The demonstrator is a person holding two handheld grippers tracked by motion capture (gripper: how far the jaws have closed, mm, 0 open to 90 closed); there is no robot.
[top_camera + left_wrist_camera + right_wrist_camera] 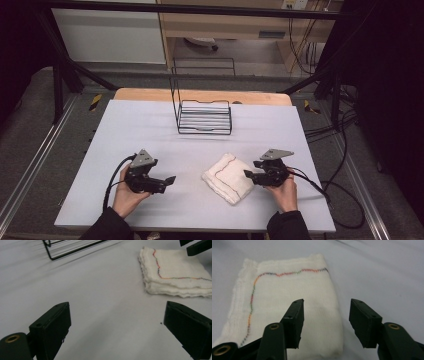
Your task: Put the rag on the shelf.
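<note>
A folded white cloth with a coloured stitched line lies on the pale table, right of centre near the front. My right gripper is at the cloth's right edge, open, its jaws straddling that edge with one jaw over the cloth. My left gripper rests low over bare table to the left of the cloth, open and holding nothing. In the left gripper view the cloth lies ahead at the upper right, with the tips of the right gripper just beyond it.
A black wire rack stands at the back middle of the table; its corner shows in the left gripper view. Cables trail off the table's right side. Bare surface lies between the grippers and the rack.
</note>
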